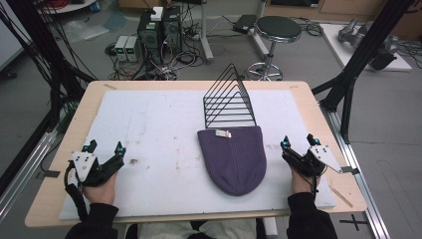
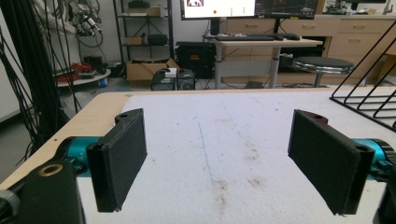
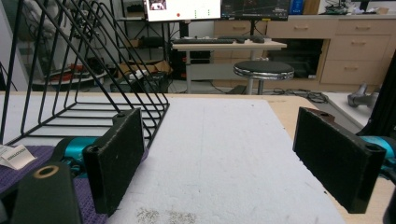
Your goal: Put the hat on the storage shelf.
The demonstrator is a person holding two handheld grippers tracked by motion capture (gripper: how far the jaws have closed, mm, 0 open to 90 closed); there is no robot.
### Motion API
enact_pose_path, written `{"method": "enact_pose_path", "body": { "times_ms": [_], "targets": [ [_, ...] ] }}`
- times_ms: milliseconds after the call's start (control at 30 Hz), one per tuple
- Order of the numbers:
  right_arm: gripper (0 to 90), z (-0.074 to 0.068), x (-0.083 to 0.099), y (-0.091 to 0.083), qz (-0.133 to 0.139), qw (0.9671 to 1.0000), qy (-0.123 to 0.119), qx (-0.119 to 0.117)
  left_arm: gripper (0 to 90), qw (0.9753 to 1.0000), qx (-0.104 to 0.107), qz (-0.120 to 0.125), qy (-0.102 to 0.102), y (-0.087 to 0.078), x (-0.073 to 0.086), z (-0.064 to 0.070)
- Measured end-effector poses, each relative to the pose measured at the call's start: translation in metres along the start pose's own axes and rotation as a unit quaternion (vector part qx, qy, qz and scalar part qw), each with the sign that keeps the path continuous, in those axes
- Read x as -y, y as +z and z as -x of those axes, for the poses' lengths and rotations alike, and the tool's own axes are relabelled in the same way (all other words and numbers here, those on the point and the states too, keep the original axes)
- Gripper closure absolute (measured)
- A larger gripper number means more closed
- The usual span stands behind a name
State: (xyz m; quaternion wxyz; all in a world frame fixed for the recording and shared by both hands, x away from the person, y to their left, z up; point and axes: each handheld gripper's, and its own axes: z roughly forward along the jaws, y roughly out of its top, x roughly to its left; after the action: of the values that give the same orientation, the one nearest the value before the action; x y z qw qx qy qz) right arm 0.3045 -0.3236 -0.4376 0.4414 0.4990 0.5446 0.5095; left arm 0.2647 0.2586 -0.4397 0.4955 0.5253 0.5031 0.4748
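Observation:
A purple knit beanie (image 1: 235, 159) lies flat in the middle of the white foam mat (image 1: 159, 129), its white label (image 1: 222, 133) near the opening at the far end. Behind it stands a black wire rack (image 1: 230, 99). My left gripper (image 1: 104, 147) rests open at the mat's left side, nothing between its jaws. My right gripper (image 1: 298, 140) rests open just right of the beanie. In the right gripper view the beanie's edge (image 3: 18, 175) and label (image 3: 14, 156) show at the left, with the rack (image 3: 84, 74) beyond. The left gripper (image 2: 219, 158) faces bare stained mat.
The wooden table (image 1: 318, 124) edges frame the mat. A stool (image 1: 277, 30), computer boxes (image 1: 159, 30) and cables stand on the floor beyond the table. Black frame posts (image 1: 363, 55) rise at both sides. The rack's corner (image 2: 369, 102) shows at the right of the left gripper view.

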Motion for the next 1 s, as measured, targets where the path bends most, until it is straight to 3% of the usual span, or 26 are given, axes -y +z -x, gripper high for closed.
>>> {"method": "enact_pose_path", "body": {
  "times_ms": [700,900,1000],
  "targets": [
    [16.1,0.0001,-0.0002,0.0003,-0.002,1.0,-0.007,0.0,19.9,1.0,-0.004,0.003,0.0,-0.0016,-0.0004,-0.001],
    [16.0,0.0013,-0.0036,0.0011,-0.007,0.9997,-0.021,-0.008,19.8,1.0,-0.004,0.0,0.001,-0.0008,-0.0002,-0.0016],
    [16.0,0.0007,-0.0072,0.0023,-0.01,0.9984,-0.051,-0.024,19.8,1.0,-0.003,0.0,0.001,-0.0002,-0.0001,-0.002]
  ]
}}
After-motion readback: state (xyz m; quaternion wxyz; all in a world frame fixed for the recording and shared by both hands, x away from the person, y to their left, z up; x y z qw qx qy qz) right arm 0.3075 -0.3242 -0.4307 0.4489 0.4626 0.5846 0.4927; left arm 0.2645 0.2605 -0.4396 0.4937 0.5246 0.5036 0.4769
